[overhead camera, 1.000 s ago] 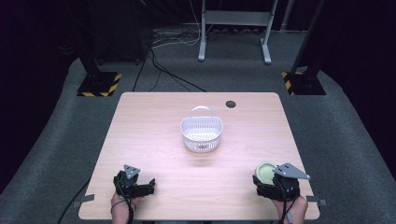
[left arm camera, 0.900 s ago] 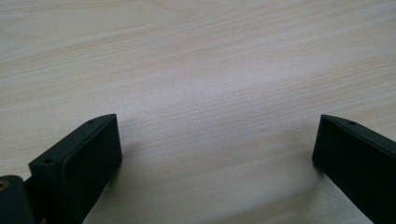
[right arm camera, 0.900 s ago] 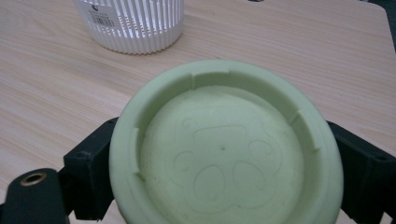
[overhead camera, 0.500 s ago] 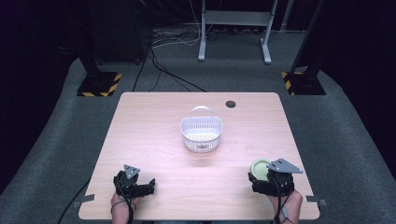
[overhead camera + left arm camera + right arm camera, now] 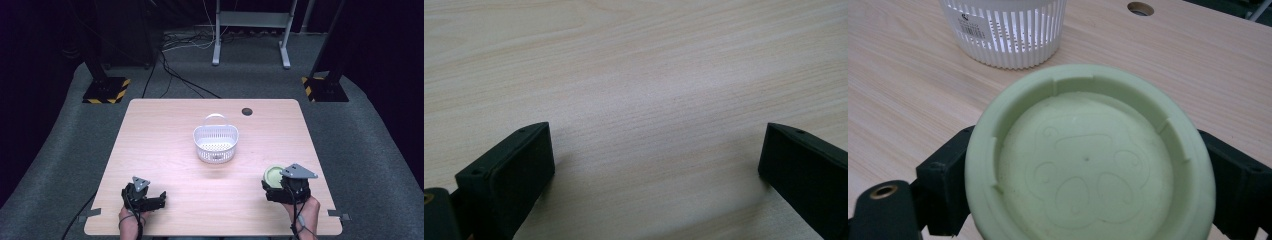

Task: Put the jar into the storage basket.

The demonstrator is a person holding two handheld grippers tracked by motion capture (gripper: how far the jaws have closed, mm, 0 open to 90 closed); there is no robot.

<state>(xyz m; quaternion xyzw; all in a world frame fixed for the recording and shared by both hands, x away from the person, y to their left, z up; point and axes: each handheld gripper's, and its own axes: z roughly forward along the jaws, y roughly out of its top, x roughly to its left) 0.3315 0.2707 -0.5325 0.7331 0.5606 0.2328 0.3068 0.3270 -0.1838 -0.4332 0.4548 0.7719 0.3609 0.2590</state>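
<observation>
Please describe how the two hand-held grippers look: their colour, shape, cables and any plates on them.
The left gripper and right gripper are both black. Each carries a grey three-cornered plate on top, and a dark cable trails back along the hand. The jaws are flat, blocky black pieces with a small hole near the tip. No sleeves are visible.

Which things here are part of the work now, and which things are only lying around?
Likely part of the work:
- green round lid, clamped in the right gripper
- white basket, mid-table
- left gripper, open, holding nothing

Only lying around:
- cable hole in the table
- cables on the floor
</observation>
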